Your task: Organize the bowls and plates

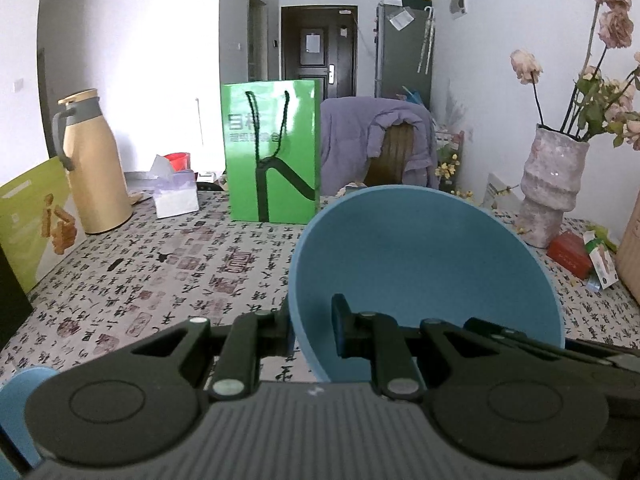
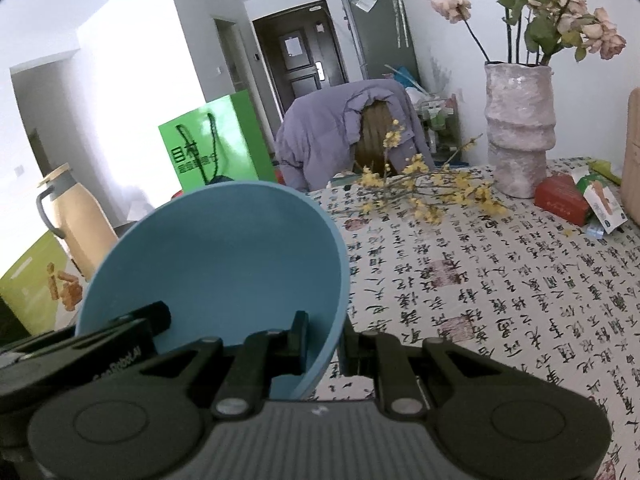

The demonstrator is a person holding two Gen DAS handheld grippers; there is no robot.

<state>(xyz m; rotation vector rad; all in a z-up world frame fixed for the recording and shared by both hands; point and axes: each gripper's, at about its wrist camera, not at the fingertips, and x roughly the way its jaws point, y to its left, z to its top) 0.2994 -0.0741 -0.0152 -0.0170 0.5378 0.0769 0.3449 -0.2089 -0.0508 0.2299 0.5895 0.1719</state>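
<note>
Left wrist view shows the left hand-held gripper (image 1: pixel 312 332) clamped narrow on the rim of a blue bowl (image 1: pixel 424 264), one finger outside the wall and the other inside. Both grippers grip the same bowl, which tilts with its hollow facing the cameras, above the counter (image 1: pixel 160 280) and its calligraphy-print cloth. At the right edge of this view the other gripper's dark linkage reaches in at the bowl's far rim.

Right wrist view has the right hand-held gripper (image 2: pixel 324 344) pinching the opposite rim of the blue bowl (image 2: pixel 224 248) in the same way (its jaws nearly together, only the wall between them).

Behind the bowl stand a green paper bag (image 1: pixel 272 152), a beige thermos jug (image 1: pixel 92 168) and a tissue box (image 1: pixel 176 196). To the right, a pale vase (image 2: pixel 520 128) holds dried roses, with yellow flower sprigs (image 2: pixel 432 192) lying on the cloth near a red box (image 2: pixel 560 200). A purple jacket (image 2: pixel 332 132) drapes a chair beyond the counter.
</note>
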